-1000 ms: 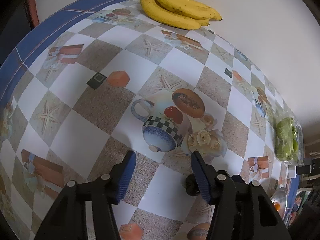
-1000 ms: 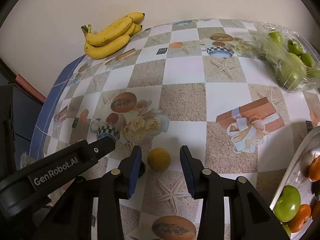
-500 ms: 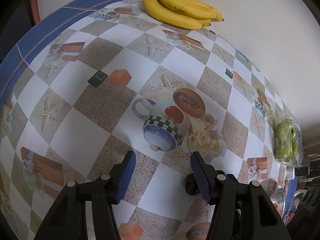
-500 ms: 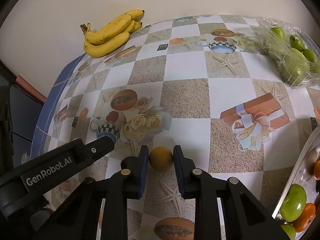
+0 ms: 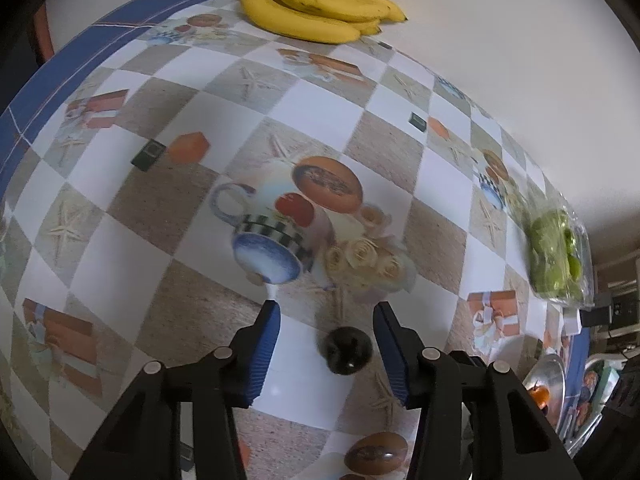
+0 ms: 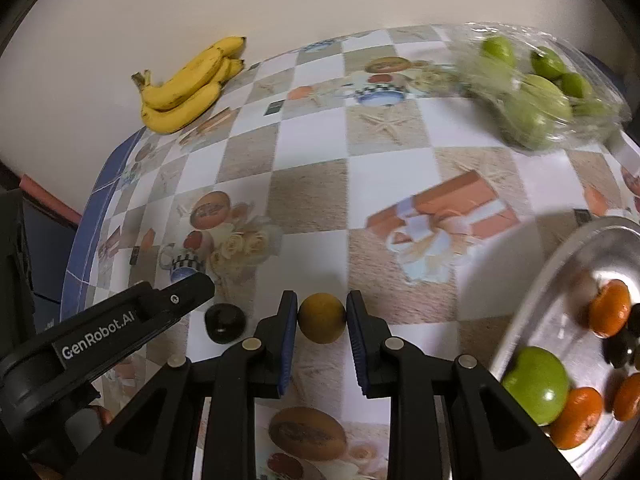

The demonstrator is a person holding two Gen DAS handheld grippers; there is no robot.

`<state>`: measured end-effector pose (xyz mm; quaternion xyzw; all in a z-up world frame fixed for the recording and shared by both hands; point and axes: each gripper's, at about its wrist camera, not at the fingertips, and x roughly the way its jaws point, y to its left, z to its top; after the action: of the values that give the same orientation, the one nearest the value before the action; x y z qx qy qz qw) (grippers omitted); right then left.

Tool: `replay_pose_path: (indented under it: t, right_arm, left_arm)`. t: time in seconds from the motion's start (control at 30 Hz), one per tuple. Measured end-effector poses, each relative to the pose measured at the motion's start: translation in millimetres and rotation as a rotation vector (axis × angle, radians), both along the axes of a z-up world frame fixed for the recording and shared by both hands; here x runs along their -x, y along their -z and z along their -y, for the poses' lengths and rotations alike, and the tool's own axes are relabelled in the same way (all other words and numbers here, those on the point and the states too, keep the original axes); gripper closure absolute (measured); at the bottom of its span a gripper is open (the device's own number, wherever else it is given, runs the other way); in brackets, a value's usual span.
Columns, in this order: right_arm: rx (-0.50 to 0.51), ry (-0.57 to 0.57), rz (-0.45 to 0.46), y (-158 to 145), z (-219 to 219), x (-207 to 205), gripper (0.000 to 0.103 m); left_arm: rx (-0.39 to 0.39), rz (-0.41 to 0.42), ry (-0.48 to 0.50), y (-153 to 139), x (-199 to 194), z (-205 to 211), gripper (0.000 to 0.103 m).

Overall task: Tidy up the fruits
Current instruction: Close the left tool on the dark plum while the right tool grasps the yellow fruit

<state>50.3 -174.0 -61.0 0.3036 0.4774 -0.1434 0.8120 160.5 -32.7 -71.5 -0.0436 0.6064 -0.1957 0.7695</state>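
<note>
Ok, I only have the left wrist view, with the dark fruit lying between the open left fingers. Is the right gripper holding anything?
Observer: Yes. The right gripper is shut on a round yellow fruit.
Operator: Where is the tray from there?
Observer: The metal tray lies on the right gripper's right side, with its rim close to the right finger.
Operator: What else is on it? I only see a bit of orange.
Observer: A green apple sits near the tray's front rim, next to the oranges.
</note>
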Motion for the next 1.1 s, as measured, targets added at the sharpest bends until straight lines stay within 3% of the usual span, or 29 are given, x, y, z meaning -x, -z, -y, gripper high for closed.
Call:
replay_pose_path:
  t: [0.63,1.1]
  right_arm:
    - [0.029,-0.017,-0.019,-10.3,8.7,19.1,0.077]
    - [0.024,-0.015,-0.004,-18.0,9.4,25.2,0.077]
  left_arm:
    - [-0.065,0.026,0.05,4.9,14.6,21.5,0.074]
    - [-0.048,0.053,0.048,-7.9,17.9,20.2,0.076]
